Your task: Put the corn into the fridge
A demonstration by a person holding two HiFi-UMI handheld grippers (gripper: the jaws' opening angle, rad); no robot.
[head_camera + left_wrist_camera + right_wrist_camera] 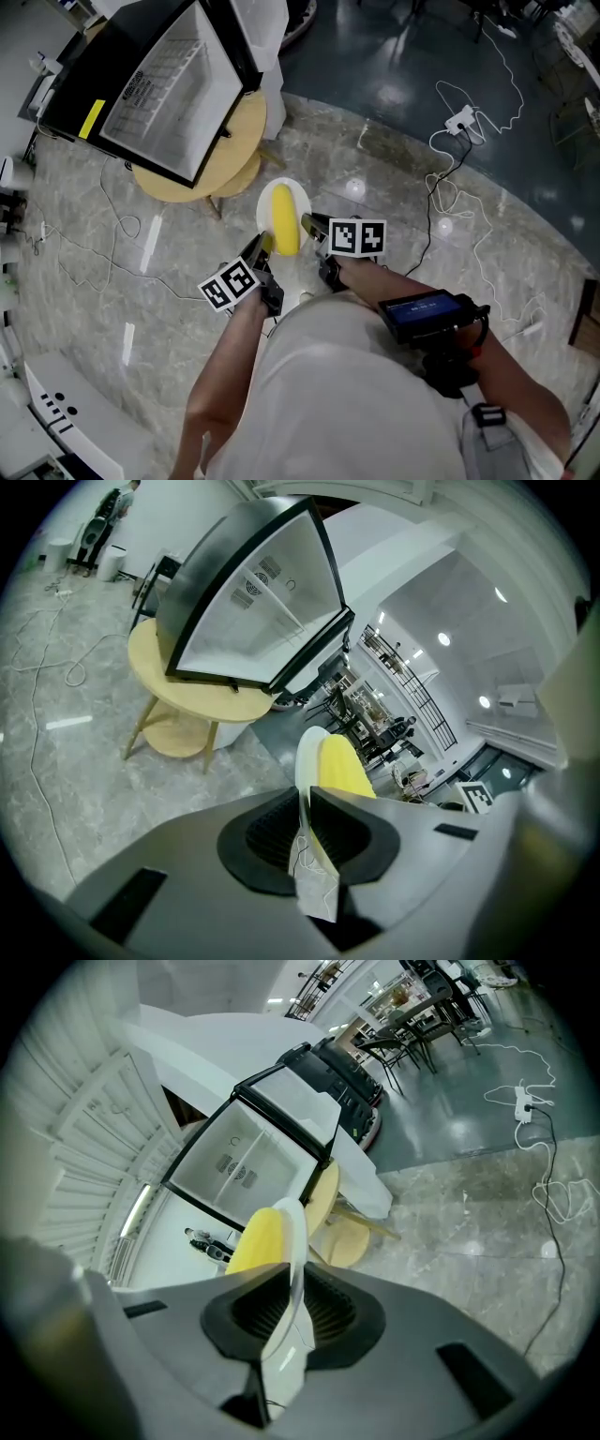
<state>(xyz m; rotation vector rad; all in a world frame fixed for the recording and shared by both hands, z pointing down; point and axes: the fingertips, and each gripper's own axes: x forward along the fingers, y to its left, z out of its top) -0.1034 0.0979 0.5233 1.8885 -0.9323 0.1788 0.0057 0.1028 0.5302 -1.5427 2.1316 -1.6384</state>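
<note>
While each gripper pinches one side of the white plate point(300, 197), the corn point(283, 217) lies loose on it at the centre of the head view, carried above the marble floor point(394, 187); left gripper point(263, 246) is closed on the plate's lower-left rim, right gripper point(312, 225) is closed on its right rim, and each gripper view shows only the thin plate edge between its ribbed pads.

Risks, as judged:
- the corn is not gripped, so any tilt of the plate could roll it off onto the floor;
- the two holds are narrow edge pinches, so if the hands drift apart or twist against each other the rim may slip out of one pair of jaws;
- the fridge point(159, 103) sits in the upper left of the frame on a round wooden table point(246, 141), and whether its glass door is shut cannot be told; if shut, both grippers are occupied and the plate needs a resting place first.

Room: open floor lies between the person and the table; a thin cable point(112, 225) trails at middle left, and further cables with a power strip point(461, 119) lie at upper right, well apart from the path; the table's edge juts towards the plate.
</note>
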